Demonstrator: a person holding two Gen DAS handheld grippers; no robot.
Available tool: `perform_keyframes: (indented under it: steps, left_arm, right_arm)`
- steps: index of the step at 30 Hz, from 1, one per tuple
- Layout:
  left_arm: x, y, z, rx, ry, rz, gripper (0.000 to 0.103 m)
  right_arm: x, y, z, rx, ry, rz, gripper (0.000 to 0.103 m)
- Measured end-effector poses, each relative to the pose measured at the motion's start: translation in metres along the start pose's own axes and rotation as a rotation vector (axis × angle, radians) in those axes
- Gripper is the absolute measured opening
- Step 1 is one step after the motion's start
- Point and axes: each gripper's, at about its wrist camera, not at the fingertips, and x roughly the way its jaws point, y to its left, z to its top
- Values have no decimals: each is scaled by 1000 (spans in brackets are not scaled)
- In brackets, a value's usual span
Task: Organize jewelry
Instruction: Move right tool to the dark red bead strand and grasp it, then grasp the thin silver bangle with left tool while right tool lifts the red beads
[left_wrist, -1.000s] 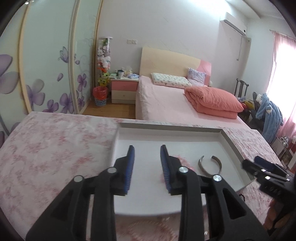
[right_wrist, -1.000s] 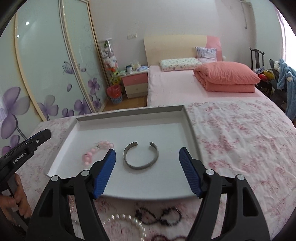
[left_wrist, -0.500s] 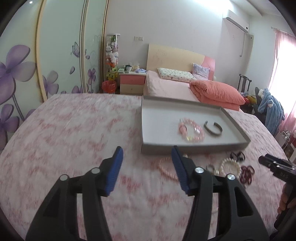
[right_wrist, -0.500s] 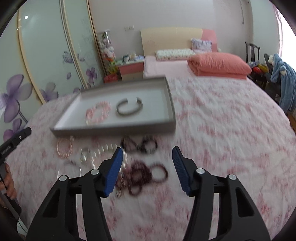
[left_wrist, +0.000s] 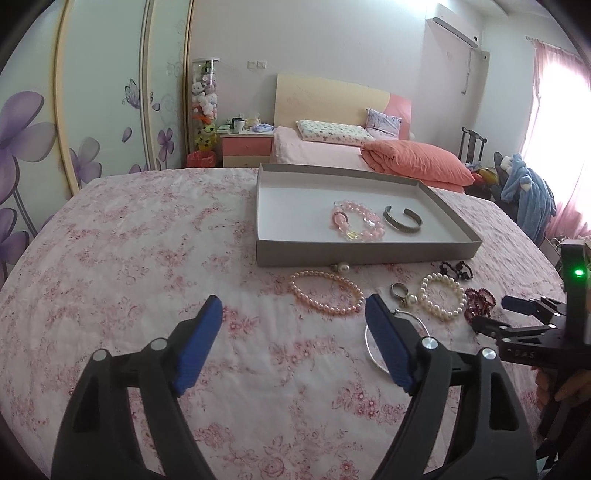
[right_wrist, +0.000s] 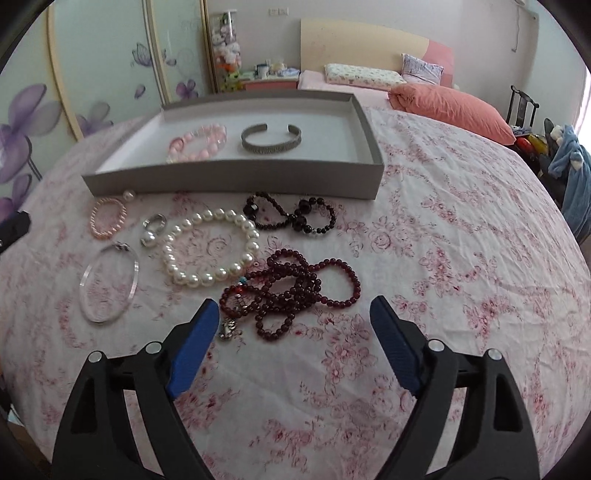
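Note:
A grey tray (right_wrist: 229, 181) (left_wrist: 369, 254) on the floral cloth holds a pink bead bracelet (right_wrist: 197, 142) (left_wrist: 358, 221) and a silver cuff (right_wrist: 271, 138) (left_wrist: 402, 221). In front of the tray lie a small pink pearl bracelet (right_wrist: 107, 218) (left_wrist: 327, 297), a ring (right_wrist: 153, 230) (left_wrist: 402, 293), a white pearl bracelet (right_wrist: 212, 247) (left_wrist: 441, 295), a black bead bracelet (right_wrist: 291, 216), a dark red bead strand (right_wrist: 291, 288) and a thin clear bangle (right_wrist: 109, 282). My right gripper (right_wrist: 291, 343) hovers just short of the red strand, jaws opening, nothing between them. My left gripper (left_wrist: 293, 345) is opening over bare cloth, empty.
The floral tablecloth (right_wrist: 461, 258) stretches wide to the right of the jewelry and to the left (left_wrist: 129, 258) of the tray. A bed with an orange quilt (left_wrist: 413, 162) and a flowered wardrobe (left_wrist: 92, 92) stand behind the table. A person's fingers (left_wrist: 565, 387) hold the right tool.
Both grippers pulled back from over the tray to the near side of the table and sank lower. The loose jewelry in front of the tray came into view. Both sets of jaws widened.

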Motion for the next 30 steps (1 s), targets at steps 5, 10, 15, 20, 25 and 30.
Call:
perform_keyframes:
  steps: [5, 10, 15, 20, 25, 30]
  left_arm:
    - [1, -5, -1, 9, 7, -18, 78]
    - [5, -18, -4, 33, 29, -49, 78]
    - [15, -37, -11, 71, 84, -80, 78]
    - [30, -53, -17, 106, 147, -66, 78]
    - [44, -79, -20, 136, 197, -76, 84]
    - [64, -102, -23, 186, 242, -18, 88]
  right_arm:
    - [5, -1, 7, -6, -11, 13, 61]
    - [1, -4, 7, -1, -29, 22, 21]
    - [-7, -11, -1, 39, -32, 5, 14]
    - [-10, -19, -10, 89, -34, -12, 13]
    - [-9, -16, -10, 82, -34, -23, 13]
    - [-9, -17, -9, 84, -33, -21, 13]
